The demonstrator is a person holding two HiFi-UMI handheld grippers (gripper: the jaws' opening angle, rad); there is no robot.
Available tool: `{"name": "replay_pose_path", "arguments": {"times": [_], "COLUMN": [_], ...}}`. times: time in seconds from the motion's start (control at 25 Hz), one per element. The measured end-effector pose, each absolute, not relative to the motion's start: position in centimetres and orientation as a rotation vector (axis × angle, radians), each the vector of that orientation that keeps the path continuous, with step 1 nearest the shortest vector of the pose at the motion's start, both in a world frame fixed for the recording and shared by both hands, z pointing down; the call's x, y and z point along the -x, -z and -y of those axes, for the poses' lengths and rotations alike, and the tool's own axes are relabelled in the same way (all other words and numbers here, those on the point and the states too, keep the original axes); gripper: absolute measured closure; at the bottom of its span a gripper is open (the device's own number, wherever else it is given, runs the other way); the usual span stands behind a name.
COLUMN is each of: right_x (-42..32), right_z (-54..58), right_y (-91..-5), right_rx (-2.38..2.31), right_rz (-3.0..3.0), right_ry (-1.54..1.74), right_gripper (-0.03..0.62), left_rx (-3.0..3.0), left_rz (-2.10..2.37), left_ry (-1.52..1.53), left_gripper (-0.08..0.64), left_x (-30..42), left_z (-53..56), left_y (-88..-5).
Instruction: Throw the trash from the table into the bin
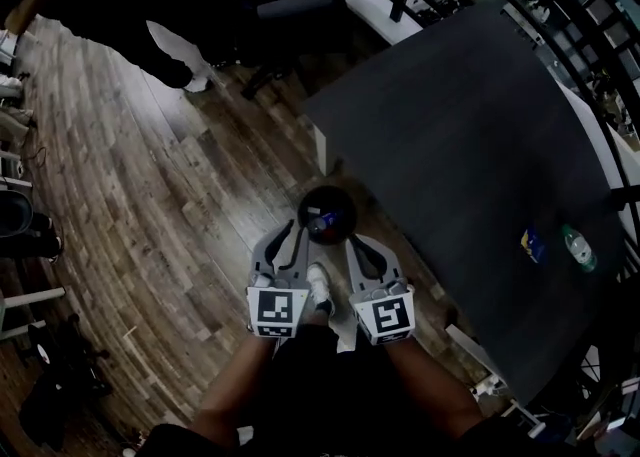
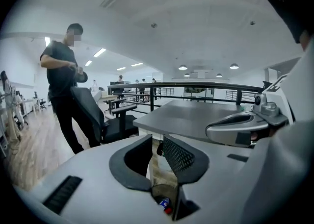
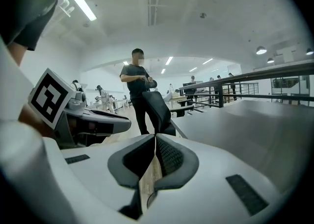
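Head view: bin (image 1: 341,198) sits just ahead of slightly-open left gripper (image 1: 284,241), closed right gripper (image 1: 360,243).

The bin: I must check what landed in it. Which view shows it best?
The head view: the bin is seen from above, open, with blue trash inside. The left gripper view catches only a sliver of it low in the frame; the right gripper view hardly shows it.

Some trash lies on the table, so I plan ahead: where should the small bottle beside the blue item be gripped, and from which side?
Probably the bottle is best gripped across the middle of its body, the narrow way, which two jaws can span. Come from the side away from the blue item, which lies close beside it. Whether the bottle stands or lies I cannot tell.
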State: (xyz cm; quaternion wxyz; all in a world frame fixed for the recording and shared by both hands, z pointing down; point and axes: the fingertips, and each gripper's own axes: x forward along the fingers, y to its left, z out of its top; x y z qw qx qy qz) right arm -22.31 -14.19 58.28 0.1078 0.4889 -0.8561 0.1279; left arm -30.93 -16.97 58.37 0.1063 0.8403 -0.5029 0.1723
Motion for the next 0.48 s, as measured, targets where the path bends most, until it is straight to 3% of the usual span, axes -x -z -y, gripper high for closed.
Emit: {"name": "replay_pose_path", "arguments": {"times": [0.48], "right_x": [24.5], "right_z": [13.3], "right_y": [-49.5], "right_rx": [-1.392], "right_rz": [2.658], "right_ry": [-0.128], "right_gripper": [0.568], "left_rx": [-2.577], "left_rz": [1.560], "left_ry": [-0.289], "left_gripper": [0.532], "left_x": [31.6], "left_z": [17.4], "left_y": [-47.0]}}
